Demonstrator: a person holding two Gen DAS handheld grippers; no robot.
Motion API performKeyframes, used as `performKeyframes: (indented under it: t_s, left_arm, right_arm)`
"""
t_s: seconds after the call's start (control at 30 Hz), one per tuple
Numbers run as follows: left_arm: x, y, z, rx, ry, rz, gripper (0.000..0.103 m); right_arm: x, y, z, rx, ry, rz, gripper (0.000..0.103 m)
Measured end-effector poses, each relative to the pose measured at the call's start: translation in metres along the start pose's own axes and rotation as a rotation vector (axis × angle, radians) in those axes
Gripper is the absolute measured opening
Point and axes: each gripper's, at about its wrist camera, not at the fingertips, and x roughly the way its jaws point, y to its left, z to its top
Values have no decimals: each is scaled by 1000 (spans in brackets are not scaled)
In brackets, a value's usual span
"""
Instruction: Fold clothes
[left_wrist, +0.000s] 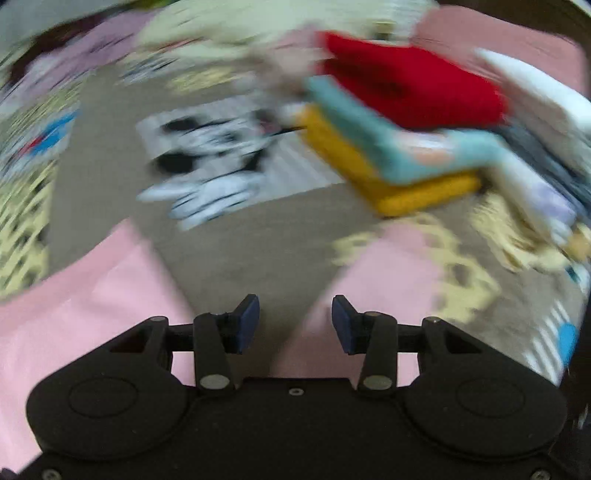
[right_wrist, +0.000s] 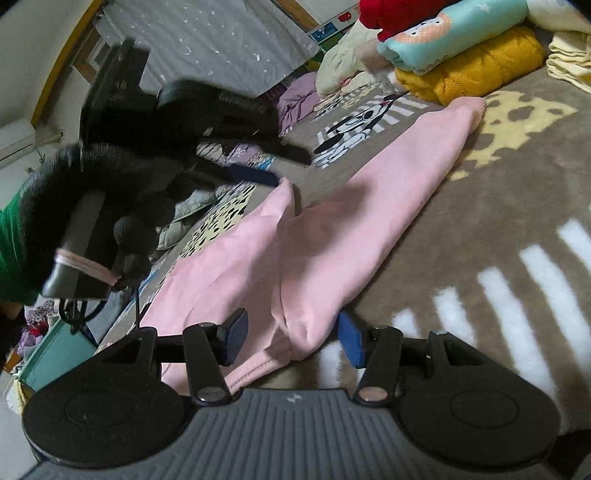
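Pink trousers (right_wrist: 325, 236) lie spread on the brown patterned blanket (right_wrist: 498, 221), both legs reaching toward the far right. My right gripper (right_wrist: 291, 338) is open, its blue pads either side of the waistband corner without pinching it. The left gripper (right_wrist: 258, 173) appears in the right wrist view as a blurred black shape above the left trouser leg, held by a hand in a black glove. In the blurred left wrist view my left gripper (left_wrist: 294, 324) is open over the gap between the two pink legs (left_wrist: 74, 314), holding nothing.
A stack of folded clothes, red (left_wrist: 406, 85), teal (left_wrist: 369, 140) and yellow (left_wrist: 388, 173), sits at the far right on the blanket; the same yellow garment (right_wrist: 476, 70) shows in the right wrist view. More loose garments (right_wrist: 295, 96) lie along the far edge. A cream pile (right_wrist: 569, 62) lies at right.
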Motion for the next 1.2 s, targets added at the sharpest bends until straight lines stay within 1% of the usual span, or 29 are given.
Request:
performKeyframes:
  t_s: [0.03,0.13,0.27,0.43,0.5,0.6,0.63,0.67,0.7,0.8,0.83,0.87,0.97,1.07,1.2]
  left_arm:
    - [1,-14,2,49,-1,-33,42]
    - [14,-60,8,194,13,-53,42]
    - [41,-103,11,342,49,-7,42]
    - [74,-130,10,413,125,54,40]
    - [84,-137,9,441,139,97,40]
    - [90,-140,13,429,135,135,33]
    - [91,-140,15,420,133,146,29]
    - [92,-138,15,409,135,152,26]
    - [93,-137,16,398,136,159,24]
    - [94,-137,14,400,129,180,16]
    - [93,-138,14,402,127,184,9]
    - [93,-138,13,403,125,188,5]
    - [76,-133,17,366,81,177,3]
    - [49,-114,24,286,27,130,3]
    - [-9,-82,26,185,-84,98,3]
  right_arm:
    - [1,2,-1,-12,0,-5,55]
    - [1,10,-4,-51,-2,-25,56]
    - [-4,16,-13,-76,-23,-39,56]
    - [-7,14,-22,-128,-59,-12,60]
    - [-10,16,-25,-153,-62,-5,61]
    - [-11,18,-25,-175,-59,-4,61]
    - [-11,18,-25,-177,-57,-3,61]
    - [-11,17,-23,-174,-56,-1,61]
    - [-8,16,-18,-169,-54,1,61]
    - [-5,14,-14,-159,-48,5,61]
    - [-5,13,-13,-156,-46,6,61]
    - [-4,12,-14,-154,-44,7,61]
    - [-3,10,-13,-146,-41,13,61]
    - [-5,8,-12,-131,-40,16,61]
    - [-8,8,-12,-131,-38,3,61]
